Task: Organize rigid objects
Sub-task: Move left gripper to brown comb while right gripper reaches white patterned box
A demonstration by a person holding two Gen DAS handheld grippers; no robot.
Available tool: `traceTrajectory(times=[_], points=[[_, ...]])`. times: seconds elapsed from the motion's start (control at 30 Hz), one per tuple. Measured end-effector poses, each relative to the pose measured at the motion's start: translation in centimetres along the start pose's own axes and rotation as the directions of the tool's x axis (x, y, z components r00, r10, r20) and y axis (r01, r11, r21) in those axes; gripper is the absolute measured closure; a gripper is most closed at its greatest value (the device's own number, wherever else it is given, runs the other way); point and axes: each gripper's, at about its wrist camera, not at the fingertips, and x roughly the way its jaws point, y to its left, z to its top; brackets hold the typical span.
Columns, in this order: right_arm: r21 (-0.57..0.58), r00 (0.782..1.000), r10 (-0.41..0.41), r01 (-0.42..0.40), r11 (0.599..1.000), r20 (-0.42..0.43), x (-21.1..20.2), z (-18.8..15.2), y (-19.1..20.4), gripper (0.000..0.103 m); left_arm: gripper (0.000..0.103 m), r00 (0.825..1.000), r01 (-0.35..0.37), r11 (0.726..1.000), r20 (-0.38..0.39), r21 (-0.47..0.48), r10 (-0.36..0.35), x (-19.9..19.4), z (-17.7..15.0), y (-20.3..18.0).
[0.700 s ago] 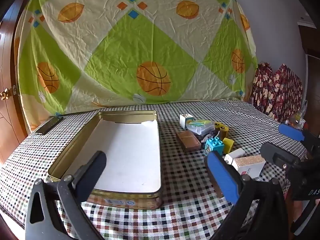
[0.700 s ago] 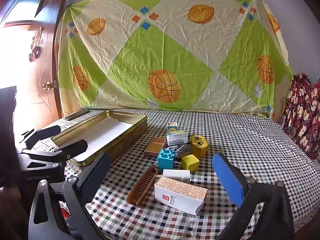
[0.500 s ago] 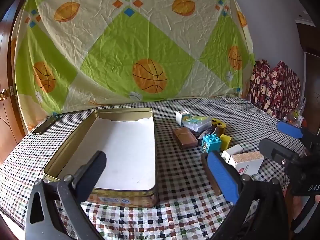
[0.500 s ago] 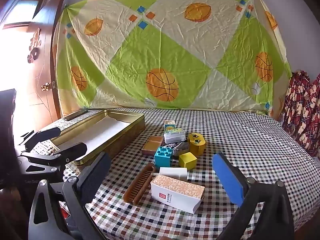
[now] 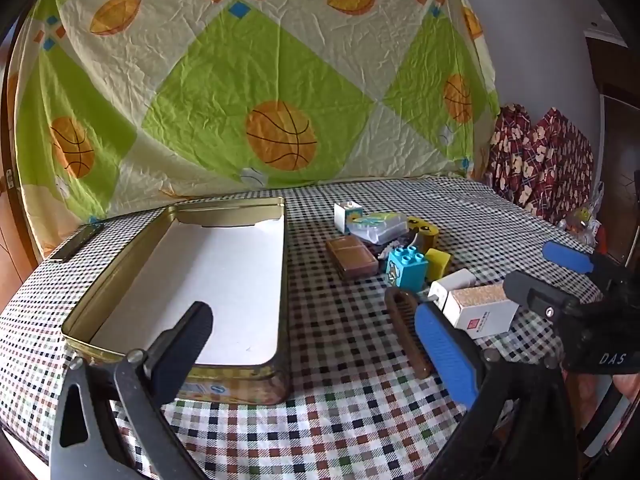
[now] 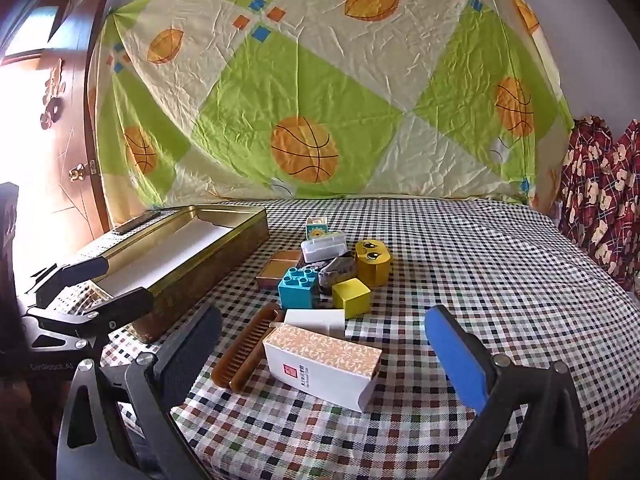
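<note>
Left wrist view: the left gripper [image 5: 316, 340] was spread wide with nothing in it, hovering over the near end of a long gold metal tin [image 5: 120, 268] with a smooth white floor, sitting on the checked cloth surface [image 5: 340, 420]. To the right of the tin lay a cluster: a flat brown case [image 5: 352, 256], a studded blue plastic brick [image 5: 406, 268], and a brown comb [image 5: 404, 328].

Right wrist view: the right gripper [image 6: 324, 352] was also wide and empty, with a white carton with a tan patterned top [image 6: 324, 364] right between its fingers, untouched. Behind it sat a yellow cube [image 6: 351, 297] and a rounded yellow face block [image 6: 373, 262].
</note>
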Motion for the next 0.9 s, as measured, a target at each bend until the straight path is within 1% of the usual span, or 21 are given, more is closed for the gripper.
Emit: traceTrajectory(times=[0.23,0.37,0.7,0.8,0.9], points=[[0.017,0.999,-0.005,0.005,1.0,-0.045,1.5,-1.0,-1.0,0.001,0.0,1.0,0.005,1.0,-0.013,0.017,-0.005,0.7,-0.6,-0.8],[0.011,0.998,-0.013,0.013,1.0,-0.062,2.1,-1.4,-0.8,0.001,0.0,1.0,0.006,1.0,-0.015,0.017,-0.005,0.9,-0.8,-0.8],[0.046,0.993,0.006,0.0,0.999,-0.116,3.8,-2.3,-0.6,0.001,0.0,1.0,-0.005,1.0,-0.019,0.019,0.005,1.2,-1.0,-1.0],[0.044,0.993,-0.005,0.01,0.999,-0.12,4.2,-2.3,0.0,0.001,0.0,1.0,-0.01,1.0,-0.008,0.016,0.01,1.1,-1.0,-0.9],[0.025,0.988,-0.053,0.057,0.998,-0.143,4.9,-2.4,0.7,0.001,0.0,1.0,-0.011,1.0,-0.006,0.019,0.011,1.1,-1.0,-0.9]])
